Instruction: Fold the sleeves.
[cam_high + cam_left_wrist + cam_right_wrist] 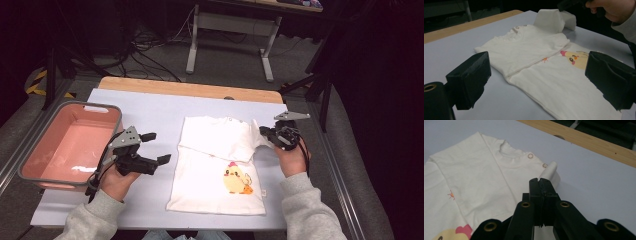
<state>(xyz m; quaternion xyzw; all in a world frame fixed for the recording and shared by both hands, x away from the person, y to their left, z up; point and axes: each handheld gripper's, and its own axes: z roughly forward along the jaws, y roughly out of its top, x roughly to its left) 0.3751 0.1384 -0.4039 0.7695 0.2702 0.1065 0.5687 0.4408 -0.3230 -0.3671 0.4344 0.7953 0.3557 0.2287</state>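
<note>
A small white T-shirt [215,165] with a yellow chick print [236,180] lies face up on the pale table; its left sleeve is folded across the chest. My right gripper [265,131] is shut on the shirt's right sleeve [256,131] and holds it lifted off the table beside the shoulder. In the right gripper view the jaws [540,181] pinch the sleeve [549,171] near the collar snaps. My left gripper [156,148] hovers open left of the shirt, empty. In the left gripper view the shirt [534,57] lies between the wide jaws, the raised sleeve [551,20] at the far side.
A pink plastic tub [70,145] stands on the table's left side, close to my left hand. The table's wooden far edge [190,89] runs behind the shirt. Beyond it are a desk frame and cables on the floor.
</note>
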